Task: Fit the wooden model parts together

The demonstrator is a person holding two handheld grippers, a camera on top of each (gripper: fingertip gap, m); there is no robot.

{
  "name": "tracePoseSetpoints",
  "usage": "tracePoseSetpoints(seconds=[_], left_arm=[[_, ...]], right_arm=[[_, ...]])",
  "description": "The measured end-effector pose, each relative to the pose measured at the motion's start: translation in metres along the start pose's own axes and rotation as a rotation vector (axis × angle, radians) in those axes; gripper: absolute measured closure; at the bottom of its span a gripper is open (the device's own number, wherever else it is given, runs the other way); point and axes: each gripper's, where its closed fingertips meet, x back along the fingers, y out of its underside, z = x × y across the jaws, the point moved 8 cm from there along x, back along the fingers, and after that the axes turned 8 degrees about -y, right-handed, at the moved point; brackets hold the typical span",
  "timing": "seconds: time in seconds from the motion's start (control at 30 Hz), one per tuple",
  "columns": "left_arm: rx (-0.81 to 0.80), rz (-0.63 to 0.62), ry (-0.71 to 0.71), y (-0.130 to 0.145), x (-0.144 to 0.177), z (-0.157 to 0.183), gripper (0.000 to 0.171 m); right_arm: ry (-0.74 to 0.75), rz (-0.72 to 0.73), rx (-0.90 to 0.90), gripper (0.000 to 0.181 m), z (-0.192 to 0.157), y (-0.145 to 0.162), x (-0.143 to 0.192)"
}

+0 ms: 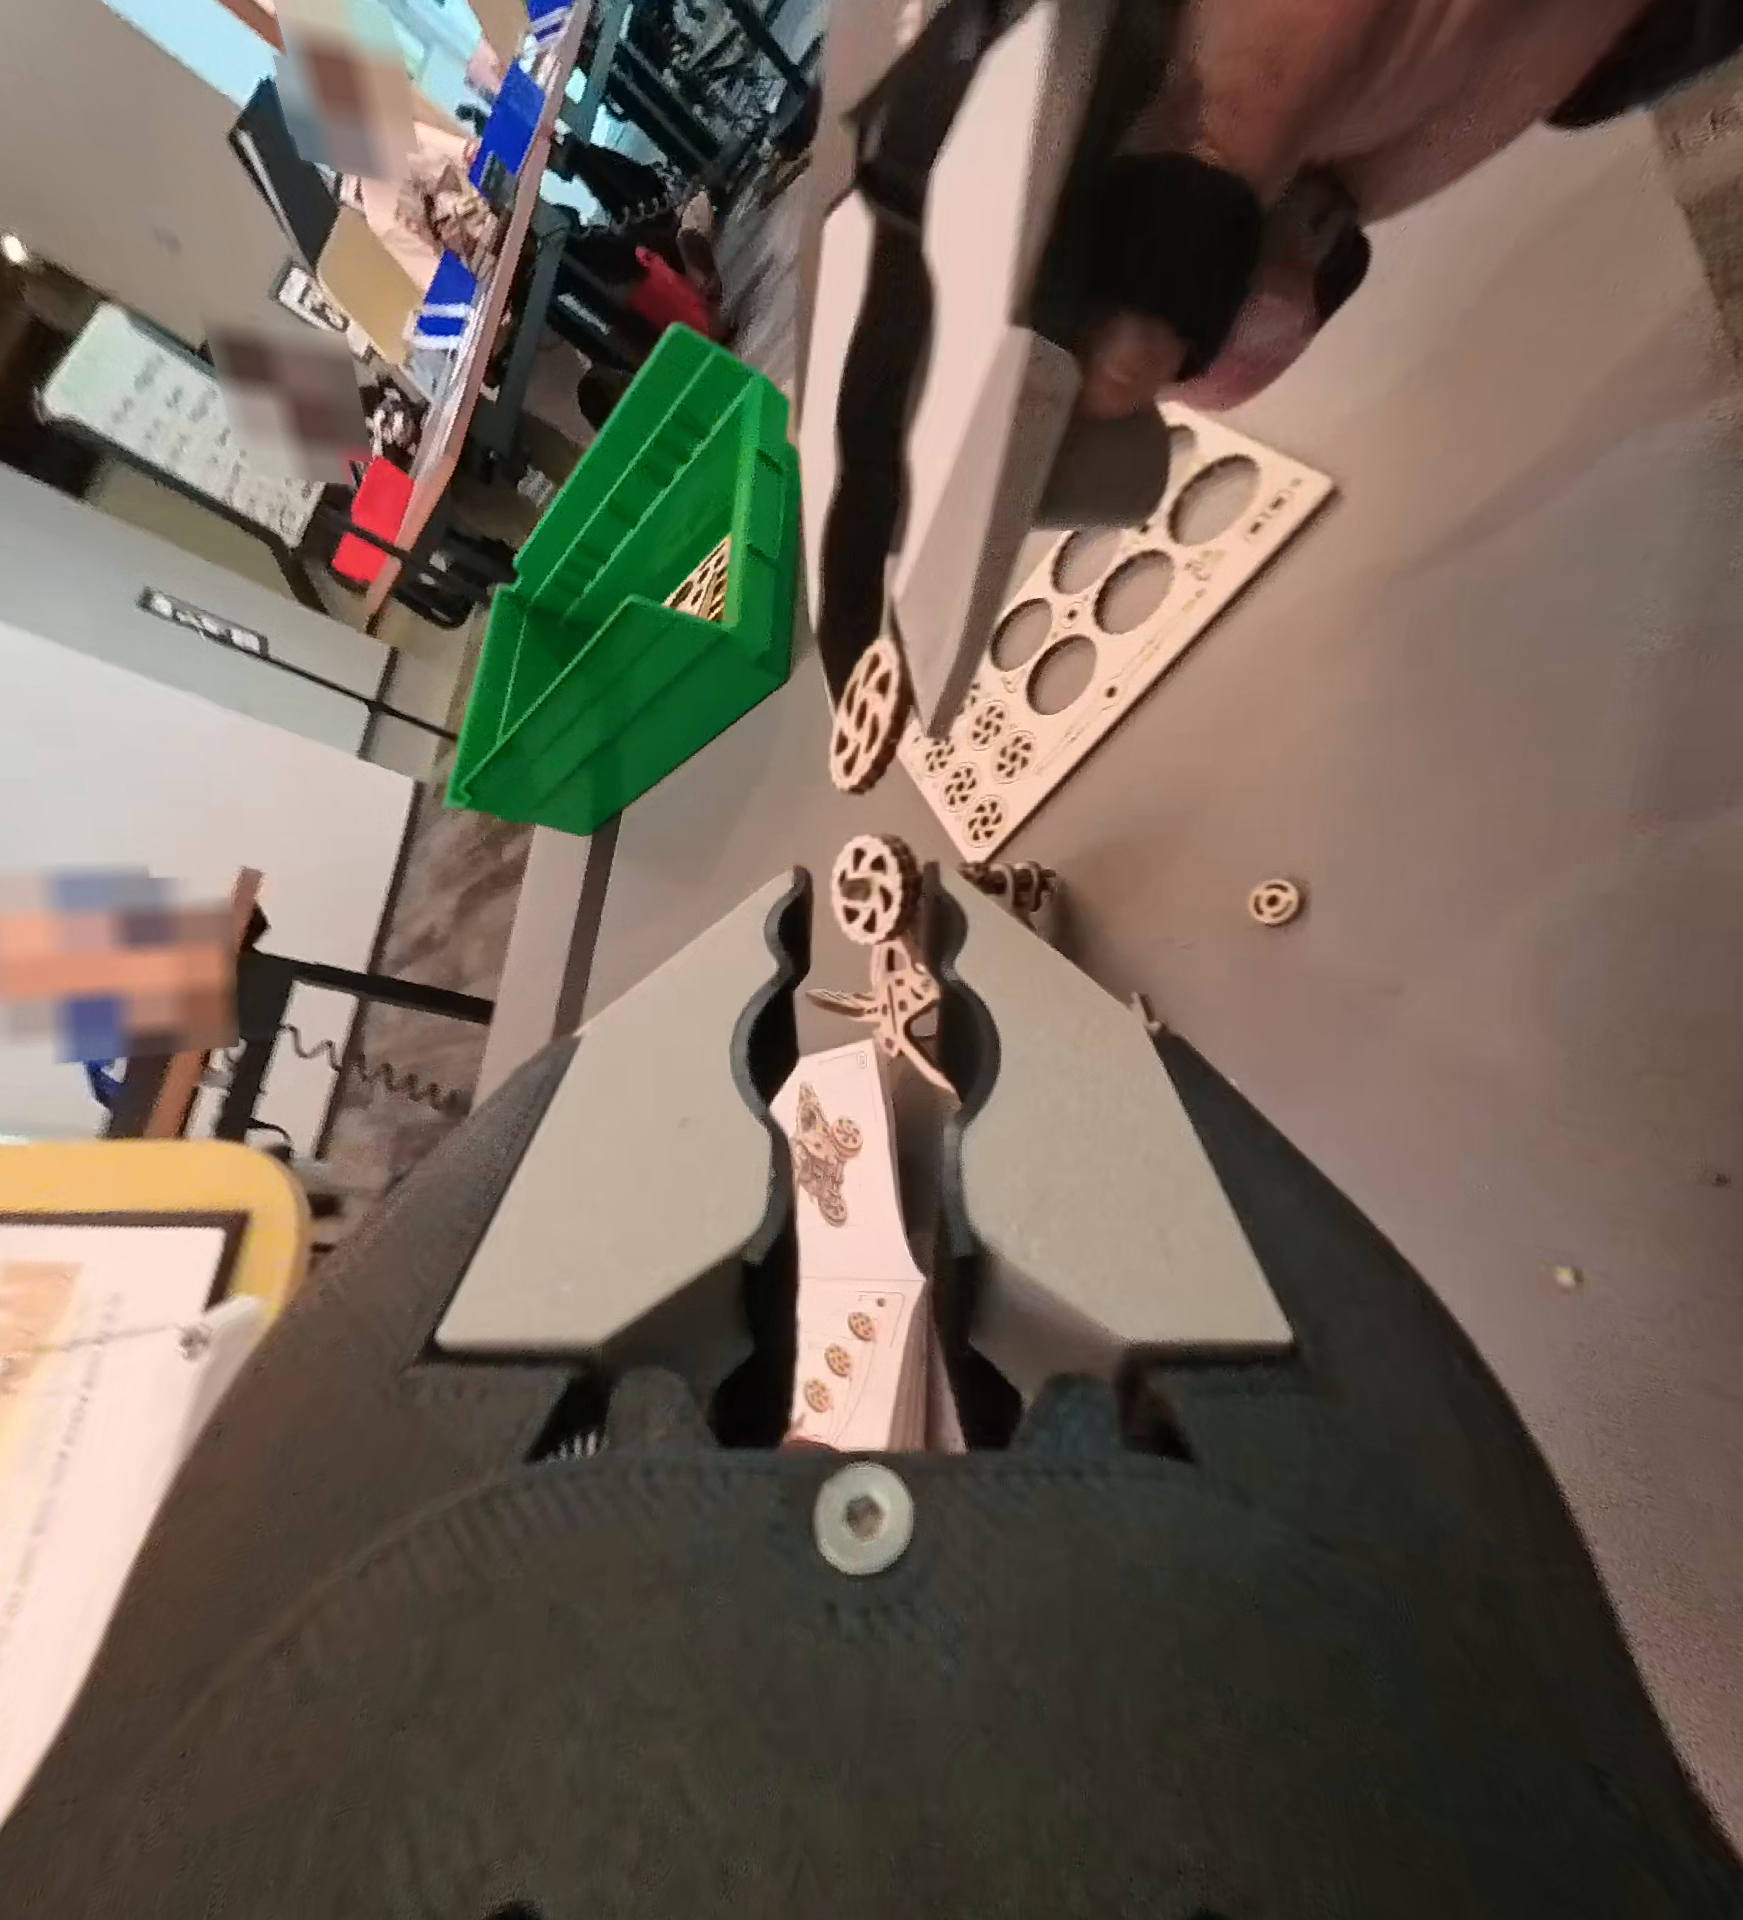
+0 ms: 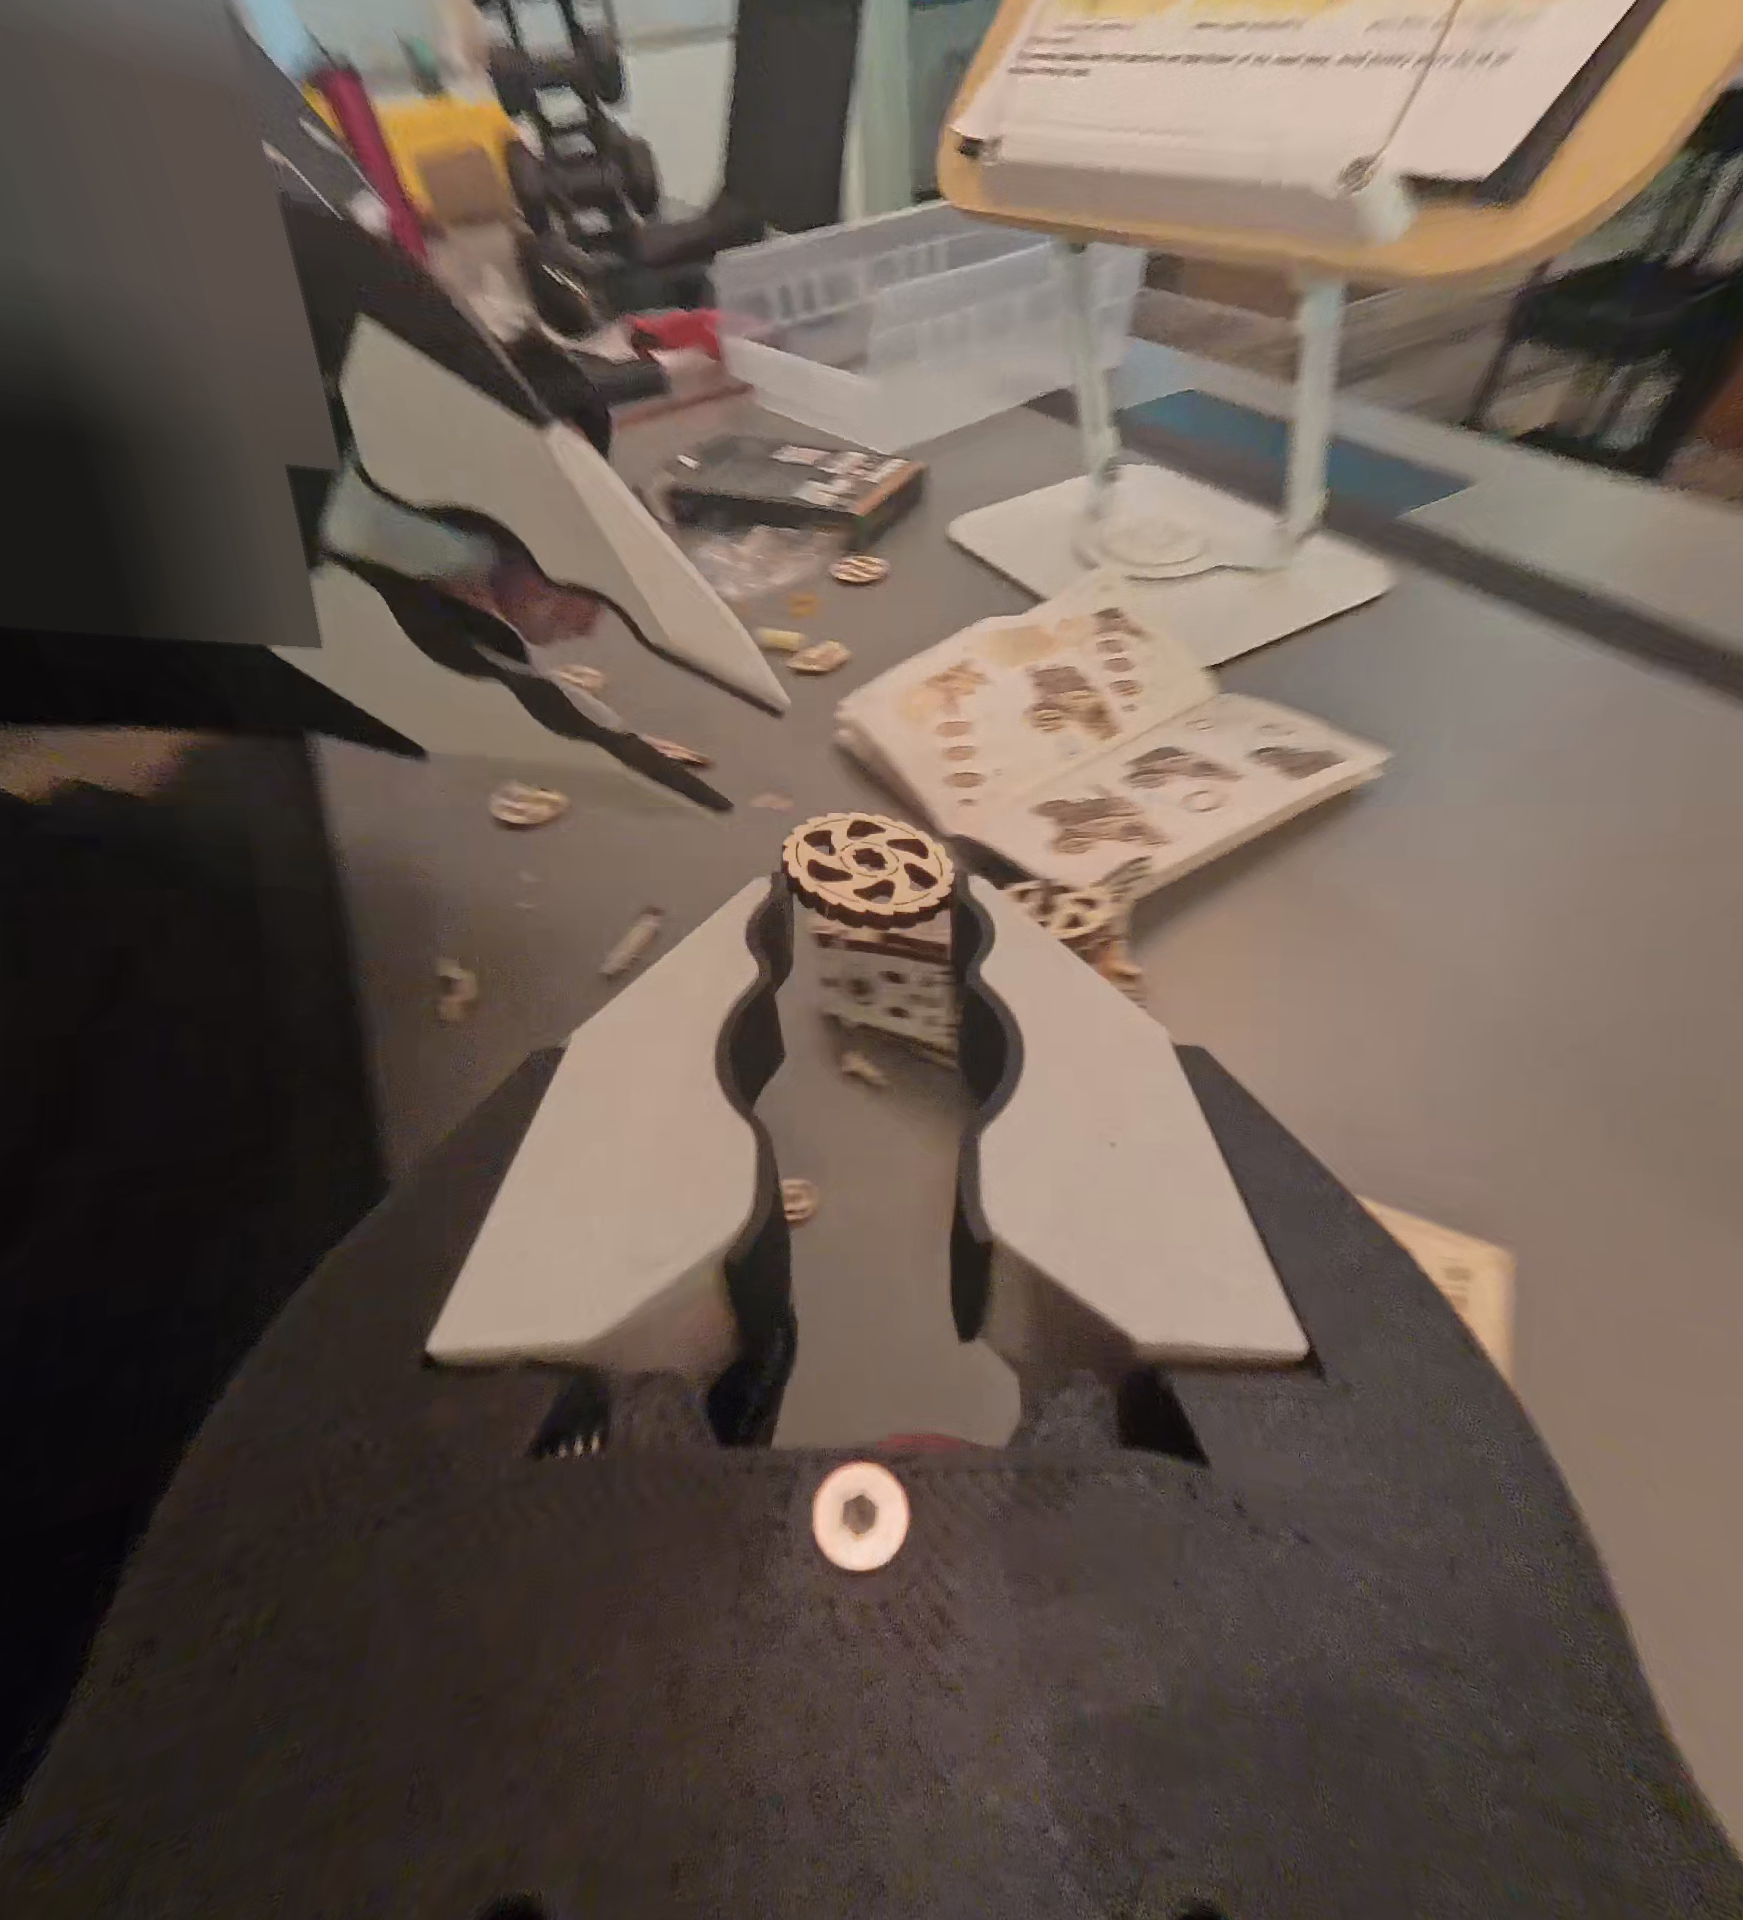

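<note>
Your left gripper point(image 1: 872, 914) holds a partly built wooden frame point(image 1: 903, 1003) with a toothed wheel point(image 1: 867, 902) at its far end. The jaws stand narrow; the frame sits against the right-hand finger, and whether the left-hand finger also touches it cannot be told from this view.

Your right gripper point(image 2: 867, 883) has its jaws narrow and clamped on a second toothed wheel point(image 2: 865, 864), gripped by its rim at the very fingertips, flat face up toward the camera. In the left wrist view this same wheel point(image 1: 865, 717) hangs at the tips of the right gripper just beyond the left gripper's wheel, apart from it, with a small gap between.

Key relation: the loose wheel lies straight ahead of the left jaws, along their line. The frame's long axis runs roughly along the left fingers, pointing toward the right gripper. The right gripper is the nearer to the joint and, by my reading, the one to close the gap.

Elsewhere on the table point(image 1: 1469, 1039): a punched-out wooden sheet point(image 1: 1137, 623), a green bin point(image 1: 628, 644), an open instruction booklet point(image 2: 1106, 738), and scattered small wooden offcuts.

Judgement: the wheel is not yet fitted. Axle alignment cannot be read here.
</note>
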Motion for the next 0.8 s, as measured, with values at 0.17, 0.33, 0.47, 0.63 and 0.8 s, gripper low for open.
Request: tracePoseSetpoints(seconds=[0.17, 0.33, 0.47, 0.63, 0.8], left_arm=[[0.276, -0.013, 0.066, 0.02, -0.02, -0.02, 0.147], [0.47, 0.051, 0.17, 0.032, -0.037, -0.021, 0.141], [0.509, 0.066, 0.246, 0.038, -0.047, -0.013, 0.139], [0.508, 0.051, 0.306, 0.044, -0.056, -0.005, 0.139], [0.528, 0.069, 0.312, 0.047, -0.059, -0.006, 0.139]], right_arm=[[0.133, -0.148, 0.198, 0.153, 0.026, 0.0, -0.018], [0.108, -0.212, 0.225, 0.153, 0.037, 0.004, -0.033], [0.099, -0.253, 0.221, 0.153, 0.039, 0.007, -0.037], [0.095, -0.269, 0.202, 0.153, 0.041, 0.008, -0.039], [0.095, -0.274, 0.182, 0.153, 0.043, 0.008, -0.041]])
